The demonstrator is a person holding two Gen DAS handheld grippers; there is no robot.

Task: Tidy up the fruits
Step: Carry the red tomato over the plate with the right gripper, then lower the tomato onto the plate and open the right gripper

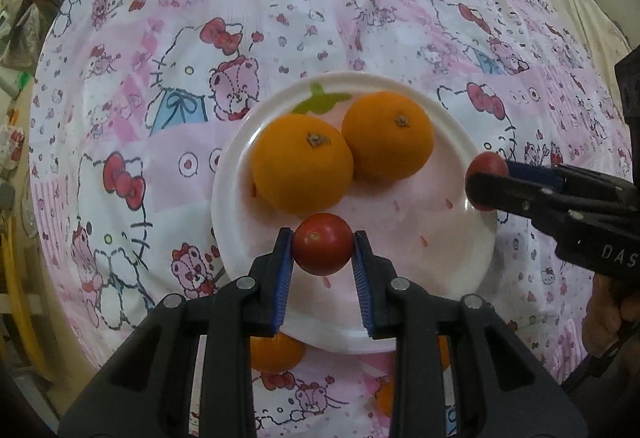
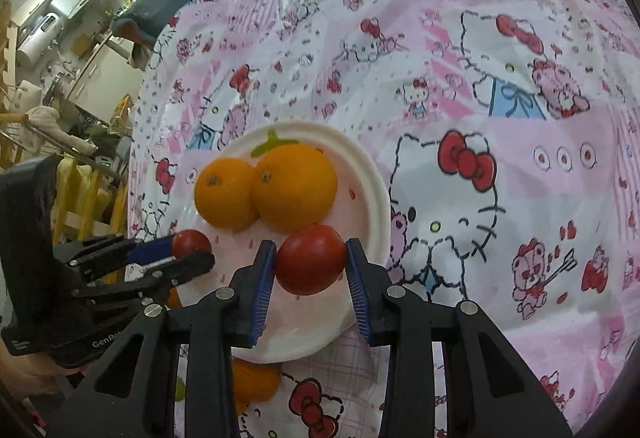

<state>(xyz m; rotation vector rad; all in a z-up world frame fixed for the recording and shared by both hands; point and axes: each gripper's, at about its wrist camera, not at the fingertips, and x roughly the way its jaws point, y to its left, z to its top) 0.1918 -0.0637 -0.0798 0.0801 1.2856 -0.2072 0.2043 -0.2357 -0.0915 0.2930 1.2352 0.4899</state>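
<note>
Left gripper (image 1: 323,244) pinches small tomato (image 1: 322,244); right gripper (image 2: 311,260) pinches larger tomato (image 2: 311,259), both over plate (image 1: 460,278). Risk: released tomatoes roll off the plate's rim or knock the two oranges (image 1: 302,164).

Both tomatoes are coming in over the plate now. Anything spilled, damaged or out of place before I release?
Nothing spilled or damaged. One oddity: an orange lies on the tablecloth just off the plate, while two oranges sit on it. Both grippers, left and right, grip their tomatoes squarely.
</note>
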